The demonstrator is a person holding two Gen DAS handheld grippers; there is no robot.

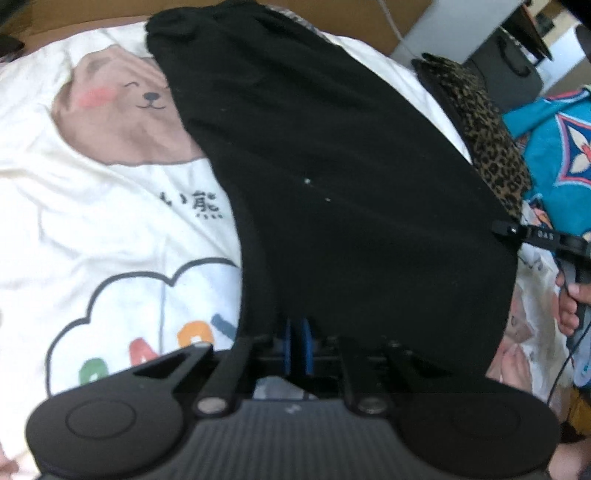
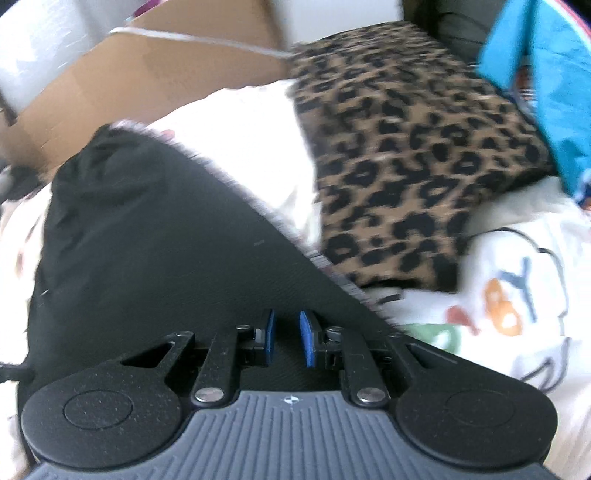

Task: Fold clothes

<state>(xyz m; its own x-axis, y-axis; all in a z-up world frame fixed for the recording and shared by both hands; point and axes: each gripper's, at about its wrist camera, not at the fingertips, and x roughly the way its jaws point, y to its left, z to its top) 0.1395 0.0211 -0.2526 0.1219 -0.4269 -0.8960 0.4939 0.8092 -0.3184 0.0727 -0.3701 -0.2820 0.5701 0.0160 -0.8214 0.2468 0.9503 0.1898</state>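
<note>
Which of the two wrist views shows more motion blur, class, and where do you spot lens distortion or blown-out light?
Right wrist view: clearly blurrier, the leopard-print cloth and the black garment edge smeared; the white bedding between them is blown out. Left wrist view: sharper, the bear print readable, but fisheye bends the black garment into a curve.

We see a white bedsheet printed with a brown bear and coloured letters covering the surface. A brown cardboard box stands beyond it, beside a pale grey wall, all in bright light.
</note>
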